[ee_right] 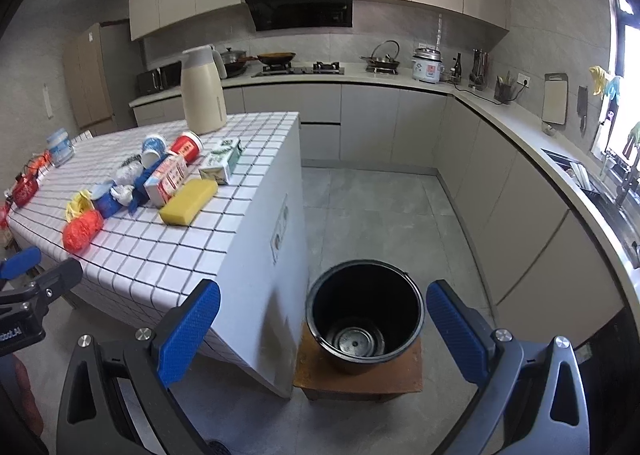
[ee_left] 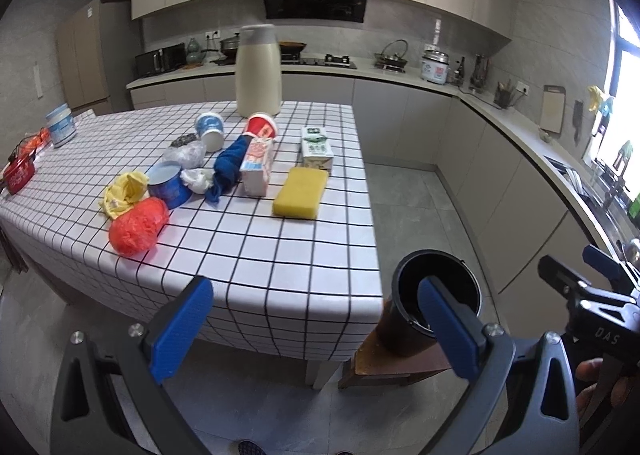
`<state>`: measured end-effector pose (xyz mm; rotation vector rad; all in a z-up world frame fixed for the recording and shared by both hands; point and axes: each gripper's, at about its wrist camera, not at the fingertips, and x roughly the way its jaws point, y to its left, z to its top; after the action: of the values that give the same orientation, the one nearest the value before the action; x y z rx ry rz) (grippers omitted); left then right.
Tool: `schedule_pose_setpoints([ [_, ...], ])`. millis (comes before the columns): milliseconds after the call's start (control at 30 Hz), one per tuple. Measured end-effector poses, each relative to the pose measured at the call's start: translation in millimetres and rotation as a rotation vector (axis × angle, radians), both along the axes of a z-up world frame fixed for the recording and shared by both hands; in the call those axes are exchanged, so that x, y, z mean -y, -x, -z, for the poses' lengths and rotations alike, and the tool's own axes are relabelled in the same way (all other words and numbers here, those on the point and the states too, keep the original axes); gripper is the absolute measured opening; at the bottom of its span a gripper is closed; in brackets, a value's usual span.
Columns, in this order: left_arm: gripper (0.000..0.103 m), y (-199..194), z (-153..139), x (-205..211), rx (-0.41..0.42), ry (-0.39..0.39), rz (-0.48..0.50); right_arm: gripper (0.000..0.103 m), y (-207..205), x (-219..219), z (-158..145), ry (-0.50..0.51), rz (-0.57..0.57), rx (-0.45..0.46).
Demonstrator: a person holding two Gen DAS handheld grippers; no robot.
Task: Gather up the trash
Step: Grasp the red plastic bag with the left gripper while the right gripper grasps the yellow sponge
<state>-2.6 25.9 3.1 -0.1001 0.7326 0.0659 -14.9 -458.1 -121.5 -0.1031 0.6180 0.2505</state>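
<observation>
Trash lies on the checked table [ee_left: 256,255] [ee_right: 160,251]: a red plastic bag [ee_left: 138,226] [ee_right: 82,230], a yellow wrapper [ee_left: 122,193], blue cups [ee_left: 170,183] [ee_left: 210,130], a red cup [ee_left: 262,128] [ee_right: 187,146], a pink carton [ee_left: 258,165] [ee_right: 166,179], a green carton [ee_left: 317,147] [ee_right: 222,161], crumpled white plastic [ee_left: 196,179] and a blue cloth [ee_left: 228,167]. A black bin [ee_right: 366,313] [ee_left: 438,295] stands on a brown stool [ee_right: 360,375] at the table's end. My left gripper [ee_left: 320,329] is open before the table edge. My right gripper [ee_right: 324,329] is open above the bin.
A yellow sponge [ee_left: 300,193] [ee_right: 188,201] and a cream thermos jug [ee_left: 258,71] [ee_right: 202,89] share the table. A red pot [ee_left: 18,175] and a white tub [ee_left: 61,129] sit at its left. Counters [ee_right: 560,159] line the back and right walls; grey floor [ee_right: 380,215] lies between.
</observation>
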Motion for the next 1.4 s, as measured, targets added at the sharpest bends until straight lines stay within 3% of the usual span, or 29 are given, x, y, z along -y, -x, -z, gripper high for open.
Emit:
schedule_pose_setpoints([
  [100,0.103,-1.5,5.1,-18.9,-0.005,-0.007,-0.037,0.103,-1.0,-9.2,-0.3,-0.015,-0.033,0.035],
  [333,0.103,3.5,13.3,-74.6,0.024,-0.032,-0.136,0.103,-21.5,-52.6,12.5,-0.012,-0.109,-0.071],
  [467,0.103,-3.9,24.9,-116.6,0.011,-0.021,-0.176,0.103,-29.5,-97.3,18.0,0.015,-0.14,-0.057],
  [633,0.102,-23.1,45.8,-175.1,0.006,-0.064,-0.251,0.103,-46.9,-156.6,24.6,0.043,-0.141,-0.048],
  [733,0.098,-37.0,58.2,-204.8,-0.001,-0.06,-0.264,0.103,-61.1,-187.6,32.1,0.058,-0.131,-0.057],
  [933,0.091,-74.5,89.8,-235.5,-0.045,-0.065,-0.209,0.103,-96.6,-242.3,57.5,0.088,-0.091,-0.083],
  [1133,0.082,-105.4,116.0,-235.8,-0.088,-0.044,-0.121,0.103,-133.4,-275.7,89.3,0.108,-0.048,-0.128],
  [1300,0.071,-120.1,120.1,-237.4,-0.078,0.007,-0.093,0.103,-164.7,-293.1,102.8,0.11,-0.015,-0.144],
  [1400,0.071,-125.9,120.0,-237.1,-0.073,0.03,-0.095,0.101,-178.6,-294.7,107.5,0.112,0.006,-0.152],
])
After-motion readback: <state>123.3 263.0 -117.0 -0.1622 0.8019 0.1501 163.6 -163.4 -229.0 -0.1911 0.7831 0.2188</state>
